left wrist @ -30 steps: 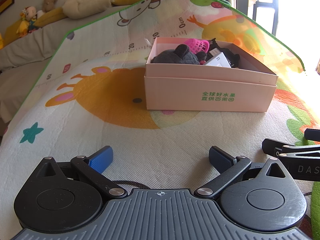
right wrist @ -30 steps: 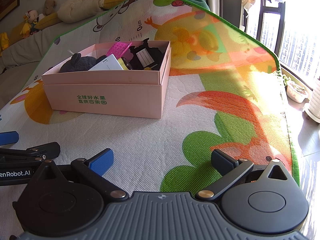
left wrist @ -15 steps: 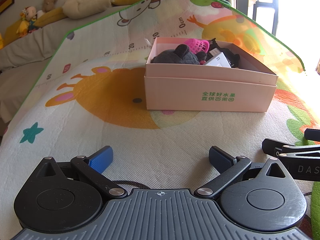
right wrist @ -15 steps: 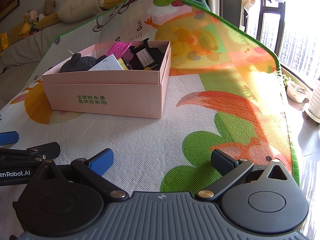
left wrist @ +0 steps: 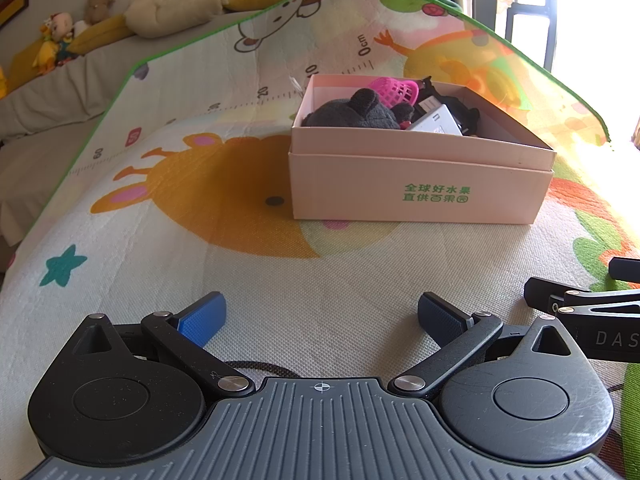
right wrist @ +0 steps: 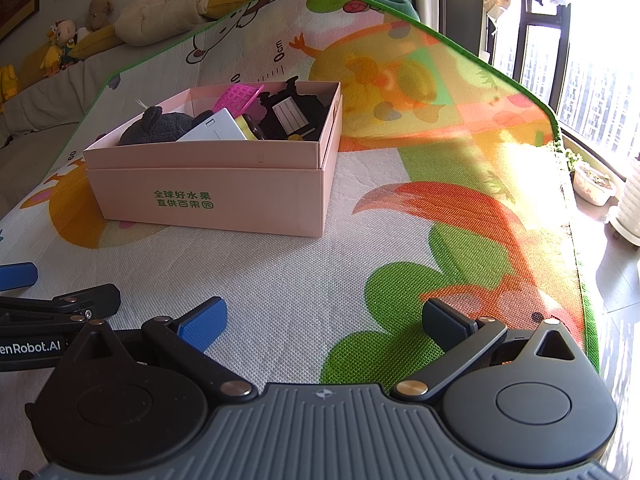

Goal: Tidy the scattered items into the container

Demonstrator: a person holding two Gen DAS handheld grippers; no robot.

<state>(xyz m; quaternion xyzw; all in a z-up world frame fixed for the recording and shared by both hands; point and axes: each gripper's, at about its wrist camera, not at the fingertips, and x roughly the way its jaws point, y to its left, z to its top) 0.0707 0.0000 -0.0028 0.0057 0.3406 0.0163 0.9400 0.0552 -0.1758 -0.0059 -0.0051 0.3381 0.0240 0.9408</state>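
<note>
We held the left gripper (left wrist: 320, 314) and right gripper (right wrist: 324, 318) with fingers apart, empty. The pink box (right wrist: 224, 190) seemed full; perhaps something unseen remained outside.

left gripper (left wrist: 320, 316): jaws spread, empty | right gripper (right wrist: 322, 320): jaws spread, empty

pink box (left wrist: 416, 200) open on play mat, grey plush toy (left wrist: 352, 114), pink basket (left wrist: 394, 90) inside
</note>
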